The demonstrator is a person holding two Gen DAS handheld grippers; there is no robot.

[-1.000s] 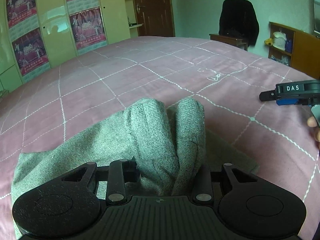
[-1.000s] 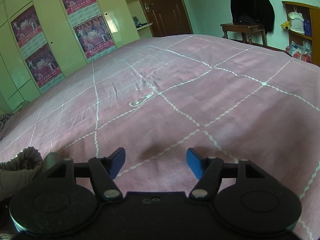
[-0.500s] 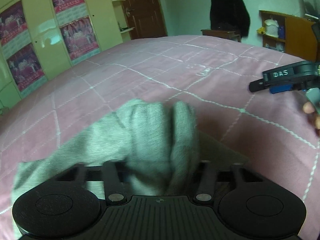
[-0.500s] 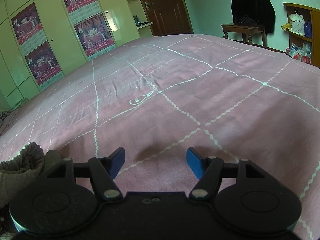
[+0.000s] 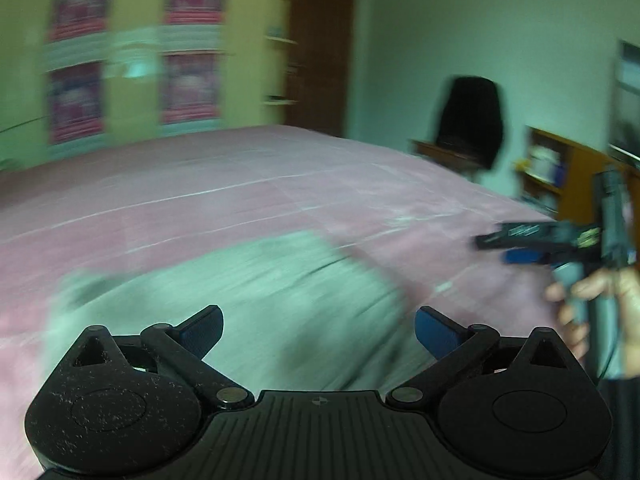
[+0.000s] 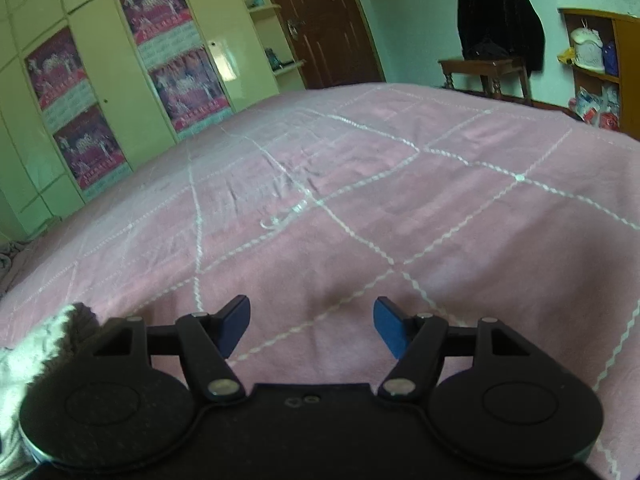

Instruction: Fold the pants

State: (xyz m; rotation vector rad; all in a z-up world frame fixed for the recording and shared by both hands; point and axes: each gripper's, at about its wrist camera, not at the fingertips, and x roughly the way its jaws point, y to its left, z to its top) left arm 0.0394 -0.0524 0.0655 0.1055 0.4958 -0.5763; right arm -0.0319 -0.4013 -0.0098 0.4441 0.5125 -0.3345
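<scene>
Left tongs (image 5: 319,332): jaws opening, standing wide apart, gripping nothing. Blue pads (image 5: 434,330) showing clear of cloth on both sides. Left wrist view heavily smeared by motion; fine detail not readable.

Pants (image 5: 256,296): grey, lying in a bunched heap on the pink bed cover (image 5: 200,208), spreading just ahead of and below the left tongs. Cloth showing in the gap between the pads, though lying on the bed rather than pressing against either pad. Fold lines and leg layout not discernible through the blur.

Right tongs (image 6: 311,326): jaws standing partly open, holding nothing. Only bare cover showing between the blue pads (image 6: 388,330). Hovering low over the bed, pointing across it toward the wardrobe (image 6: 100,80).

Right tongs also appearing at the right edge of the left wrist view (image 5: 532,246), with a hand (image 5: 600,312) gripping the handle below. Sitting well apart from the pants in that view, with bare cover lying between.

A grey edge of the pants (image 6: 48,344) showing at the lower left of the right wrist view, lying beside the left side of the tongs body, not touching the pads.

Surroundings: white stitched lines (image 6: 352,232) crossing the cover in a diamond grid; posters (image 6: 172,52) hanging on the wardrobe doors; brown door (image 6: 320,20) beyond; dark garment (image 6: 500,20) hanging above a small wooden table (image 6: 484,74); shelf unit (image 6: 600,68) standing at the far right.
</scene>
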